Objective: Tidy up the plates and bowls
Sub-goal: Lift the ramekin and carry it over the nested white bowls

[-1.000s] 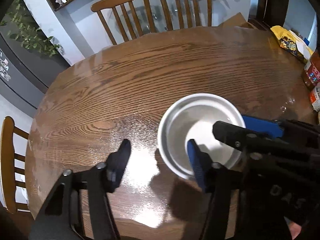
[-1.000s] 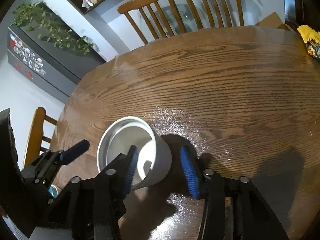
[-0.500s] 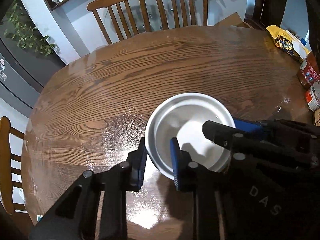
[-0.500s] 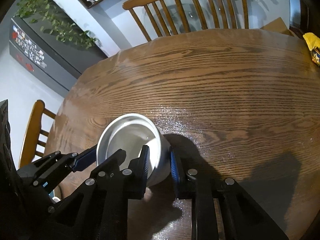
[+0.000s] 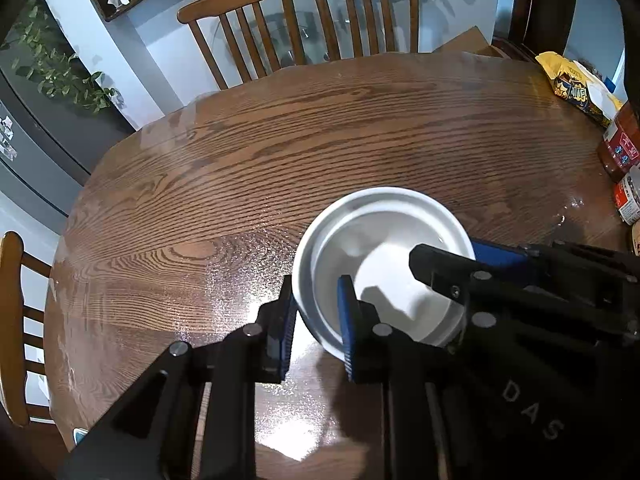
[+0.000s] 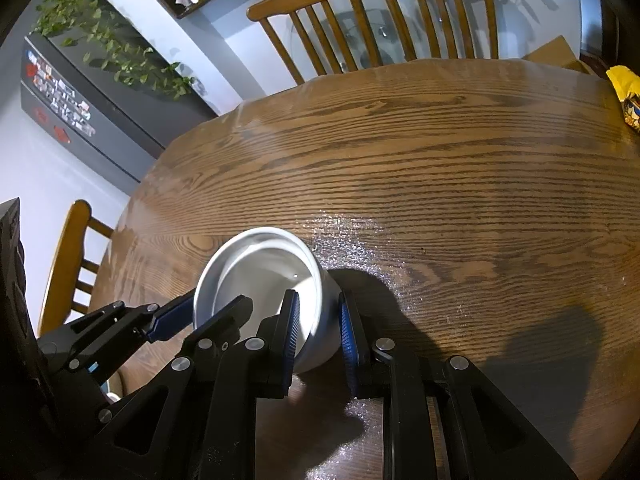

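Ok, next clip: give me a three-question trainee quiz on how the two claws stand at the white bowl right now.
1. True or false: the white bowl has food in it.
2. The left claw is: A) open above the table, B) shut on the bowl's wall, C) holding a jar.
3. Where do the right claw's fingers sit relative to the bowl's wall?

Key
1. False; it looks empty.
2. B. One finger is outside the rim and one inside; its jaws have just been closing onto the wall.
3. One inside the bowl, one outside, clamped on the side opposite the left claw; these jaws too closed within the last second.
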Motion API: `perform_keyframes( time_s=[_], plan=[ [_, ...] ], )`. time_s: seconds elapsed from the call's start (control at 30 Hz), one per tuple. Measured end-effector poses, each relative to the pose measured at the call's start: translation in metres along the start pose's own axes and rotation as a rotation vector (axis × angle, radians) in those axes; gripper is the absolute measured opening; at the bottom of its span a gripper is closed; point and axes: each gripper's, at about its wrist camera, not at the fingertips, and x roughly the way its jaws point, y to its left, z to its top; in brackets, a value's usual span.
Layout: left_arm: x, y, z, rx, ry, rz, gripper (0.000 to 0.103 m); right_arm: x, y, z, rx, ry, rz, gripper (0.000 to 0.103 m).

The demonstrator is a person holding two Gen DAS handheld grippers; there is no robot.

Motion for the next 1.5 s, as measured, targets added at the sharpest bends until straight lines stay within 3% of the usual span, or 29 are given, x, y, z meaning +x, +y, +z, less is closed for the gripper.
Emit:
perform_keyframes(
  time_s=[0.97, 1.5],
  plan=[
    [-0.01, -0.008, -0.012, 0.011, -0.018, -0.015, 0.014, -0.019, -0.005, -0.016, 0.03, -0.049, -0.012, 0.021],
    [-0.041, -0.015, -0.027, 0.024, -0.063, -0.019, 0.014, -0.044, -0.001, -0.028, 0.023, -0.075, -0.005, 0.021]
  ],
)
